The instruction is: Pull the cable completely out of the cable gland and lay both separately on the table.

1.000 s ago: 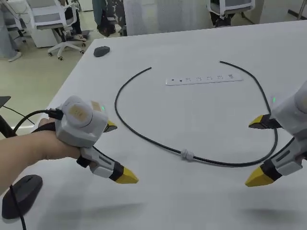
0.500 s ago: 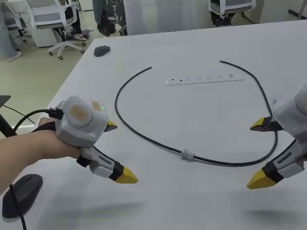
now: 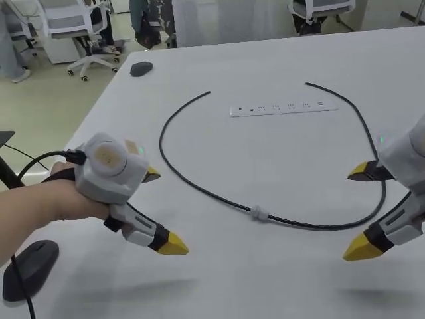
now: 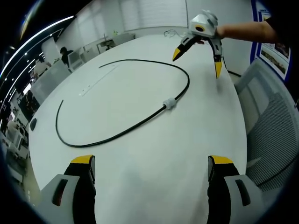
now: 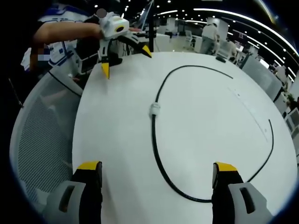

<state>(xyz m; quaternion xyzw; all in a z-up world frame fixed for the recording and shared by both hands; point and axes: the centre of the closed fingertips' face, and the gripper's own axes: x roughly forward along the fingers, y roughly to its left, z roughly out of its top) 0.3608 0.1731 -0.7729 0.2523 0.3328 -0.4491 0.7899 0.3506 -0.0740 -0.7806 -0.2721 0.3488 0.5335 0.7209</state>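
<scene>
A long black cable (image 3: 199, 191) lies in a wide loop on the white table (image 3: 265, 279). A small white cable gland (image 3: 259, 214) sits on it at the loop's near side, also seen as the gland (image 4: 169, 103) and the gland (image 5: 153, 109). My left gripper (image 3: 163, 209) hovers open to the left of the gland, nothing between its fingers. My right gripper (image 3: 358, 210) hovers open to the right, beside the cable's bend. From each side, the left gripper (image 4: 151, 160) and the right gripper (image 5: 157, 166) look toward the gland, well short of it.
A white power strip (image 3: 284, 108) lies inside the loop's far side. A dark mouse (image 3: 141, 69) rests near the far left corner. A black object (image 3: 30, 269) sits off the table's left edge. Office chairs (image 3: 73, 26) stand beyond.
</scene>
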